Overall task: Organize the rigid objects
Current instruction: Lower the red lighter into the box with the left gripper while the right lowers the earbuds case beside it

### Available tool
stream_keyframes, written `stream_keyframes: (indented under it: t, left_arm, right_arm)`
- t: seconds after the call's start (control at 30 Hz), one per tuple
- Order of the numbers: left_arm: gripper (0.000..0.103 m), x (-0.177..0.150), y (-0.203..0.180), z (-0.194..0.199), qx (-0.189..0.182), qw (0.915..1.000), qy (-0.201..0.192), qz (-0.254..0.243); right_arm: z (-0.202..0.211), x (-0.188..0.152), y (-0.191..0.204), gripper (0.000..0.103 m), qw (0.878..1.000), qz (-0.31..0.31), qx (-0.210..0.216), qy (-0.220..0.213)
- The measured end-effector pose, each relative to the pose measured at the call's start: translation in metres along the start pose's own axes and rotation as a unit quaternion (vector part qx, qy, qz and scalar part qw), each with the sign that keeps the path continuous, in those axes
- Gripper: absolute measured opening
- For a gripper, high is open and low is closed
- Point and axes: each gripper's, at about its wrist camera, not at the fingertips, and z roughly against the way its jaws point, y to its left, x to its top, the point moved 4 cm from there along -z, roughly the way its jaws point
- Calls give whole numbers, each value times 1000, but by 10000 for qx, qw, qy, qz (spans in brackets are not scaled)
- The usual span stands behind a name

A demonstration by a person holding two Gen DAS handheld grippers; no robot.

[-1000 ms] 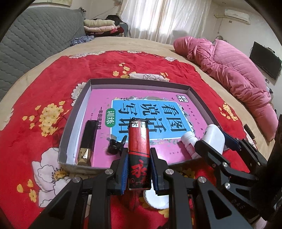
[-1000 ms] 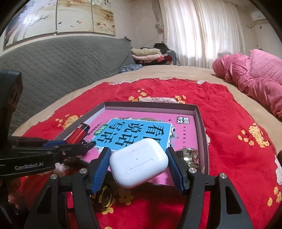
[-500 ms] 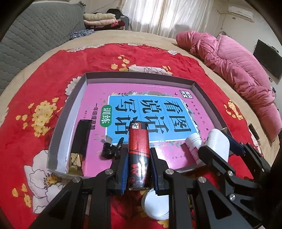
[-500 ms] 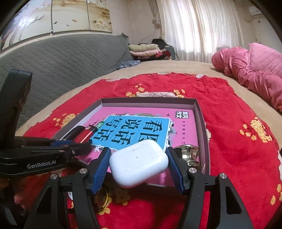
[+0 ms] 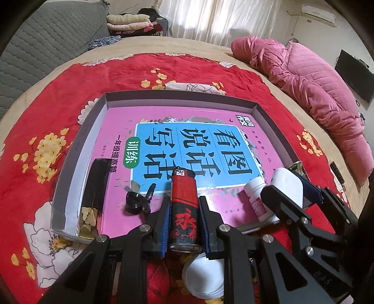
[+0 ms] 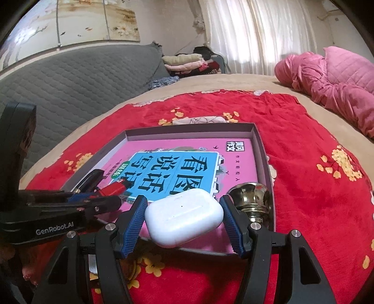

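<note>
Left tool (image 5: 183, 224): jaws closed narrowly on a red and black lighter (image 5: 184, 210), blue pads pressed to both its long sides, the lighter lying lengthwise along the fingers with its metal head pointing away over the near edge of the tray; directly beneath this tool, on the red floral blanket (image 5: 70, 93), a white round lid (image 5: 203, 278).

Right tool (image 6: 184, 222): jaws set wide; a white earbud case (image 6: 183, 219) sits tilted between the blue pads, its left end just beside the left pad, the right end close to the right pad; whether both pads press on it I cannot tell; the case hangs over the near rim of the tray.

Just ahead of the left tool, inside the tray: a black binder clip (image 5: 138, 202) to its left; further left, a long black box with a gold end (image 5: 94, 196) lying along the tray's left wall; to its right, a small white bottle with a pink label (image 5: 256, 196) lying on its side.

Just right of the right tool, in the tray's near right corner: a brass-coloured knob (image 6: 252, 198).

Beyond both tools: the shallow grey tray (image 5: 177, 97), its floor covered by a pink and blue book (image 5: 194, 145) with large Chinese characters.

Far: a pink quilted coat (image 5: 315, 93) on the bed, folded clothes (image 5: 133, 22), white curtains (image 5: 210, 21).
</note>
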Motion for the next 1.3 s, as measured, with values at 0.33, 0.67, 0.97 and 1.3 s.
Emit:
stream_keyframes:
  t: [0.33,0.67,0.97,1.3]
  left_arm:
    - [23,2,1,-4,1,10000,26,-6]
    - [23,3,11,-7,90,9999,32,49]
    - [23,2,14,-8,124,9999,35,10]
    - [23,2,12,-9,117,9999,46,-7]
  right_arm:
    - [-10,6,0,65,9998,-63,-86,161]
    - [-17,8,11,65,9989,-154,306,317]
    - [-25,16,14,65,9982,-114,90,584]
    - [-25,14,1,65,9927,-772,268,892]
